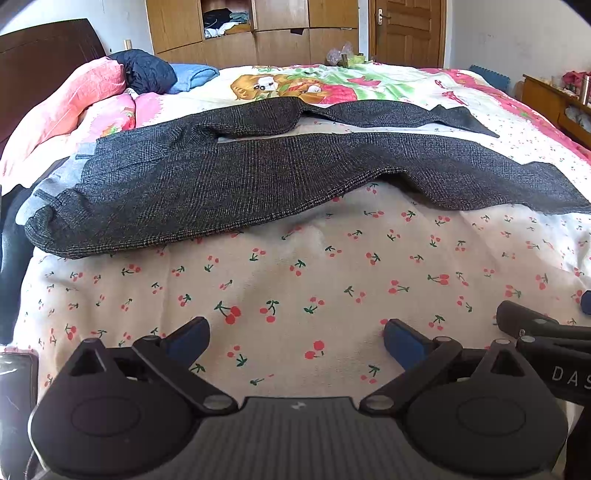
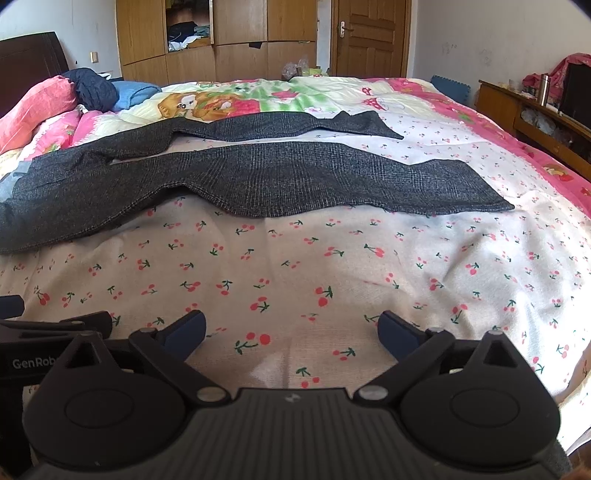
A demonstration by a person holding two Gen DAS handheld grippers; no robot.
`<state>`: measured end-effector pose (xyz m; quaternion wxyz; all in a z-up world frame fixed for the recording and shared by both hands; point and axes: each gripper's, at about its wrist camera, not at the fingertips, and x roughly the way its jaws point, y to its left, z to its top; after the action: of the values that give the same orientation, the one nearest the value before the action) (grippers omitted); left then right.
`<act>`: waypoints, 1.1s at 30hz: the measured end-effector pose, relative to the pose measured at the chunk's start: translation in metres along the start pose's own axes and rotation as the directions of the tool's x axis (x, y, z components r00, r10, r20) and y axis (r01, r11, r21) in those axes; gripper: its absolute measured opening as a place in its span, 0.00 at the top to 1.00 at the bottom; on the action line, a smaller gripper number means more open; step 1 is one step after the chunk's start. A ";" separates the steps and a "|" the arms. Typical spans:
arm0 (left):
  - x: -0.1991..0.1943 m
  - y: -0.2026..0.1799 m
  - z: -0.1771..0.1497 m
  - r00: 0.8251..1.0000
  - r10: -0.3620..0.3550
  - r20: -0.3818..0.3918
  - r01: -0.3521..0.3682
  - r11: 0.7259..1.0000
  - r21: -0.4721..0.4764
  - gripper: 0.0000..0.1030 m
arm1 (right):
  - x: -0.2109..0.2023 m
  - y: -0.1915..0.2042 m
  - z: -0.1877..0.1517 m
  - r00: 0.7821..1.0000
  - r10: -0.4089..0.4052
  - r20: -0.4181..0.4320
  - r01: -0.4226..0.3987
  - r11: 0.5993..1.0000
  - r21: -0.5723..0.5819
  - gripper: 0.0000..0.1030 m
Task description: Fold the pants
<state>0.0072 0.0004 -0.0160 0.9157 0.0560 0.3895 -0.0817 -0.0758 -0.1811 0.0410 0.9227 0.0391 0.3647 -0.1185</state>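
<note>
The pants (image 1: pixel 236 177) lie flat across the middle of the frame, on the bed (image 1: pixel 295 280). The waist is at the left. The two legs run to the right with a thin strip of sheet between them. The near leg has a wavy front edge. Its end reaches the right side of the left view.

Below the pants is a wide bare patch of cherry sheet, down to the grippers. The left gripper (image 1: pixel 295 339) is wide open and holds nothing. The right gripper (image 2: pixel 291 332) is wide open too, with nothing in it. Both are well apart from the pants.

A pink pillow (image 1: pixel 74 96) sits at the upper left. A wardrobe (image 1: pixel 258 29) and a door (image 2: pixel 369 37) stand at the top.
</note>
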 end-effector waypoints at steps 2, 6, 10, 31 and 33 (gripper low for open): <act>0.000 0.000 0.000 1.000 0.003 0.006 -0.003 1.000 0.001 0.00 | 0.001 -0.001 0.000 1.000 0.006 -0.004 -0.006 1.000 0.005 0.04; 0.000 -0.001 -0.001 1.000 0.008 0.012 -0.008 1.000 0.000 0.00 | 0.002 -0.002 0.001 1.000 0.016 -0.012 -0.016 1.000 0.012 0.04; -0.002 -0.001 -0.001 1.000 0.014 0.020 -0.014 1.000 -0.001 0.00 | 0.003 -0.003 0.001 1.000 0.022 -0.016 -0.022 1.000 0.016 0.04; -0.003 -0.003 -0.001 0.999 0.020 0.032 -0.020 1.000 0.005 0.00 | 0.003 -0.003 0.001 1.000 0.022 -0.017 -0.022 1.000 0.017 0.04; -0.003 -0.003 -0.001 0.999 0.020 0.032 -0.020 1.000 0.005 0.00 | 0.003 -0.003 0.001 1.000 0.022 -0.017 -0.022 1.000 0.017 0.04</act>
<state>0.0039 -0.0018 -0.0149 0.9224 0.0609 0.3741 -0.0745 -0.0735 -0.1854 0.0396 0.9204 0.0516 0.3713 -0.1111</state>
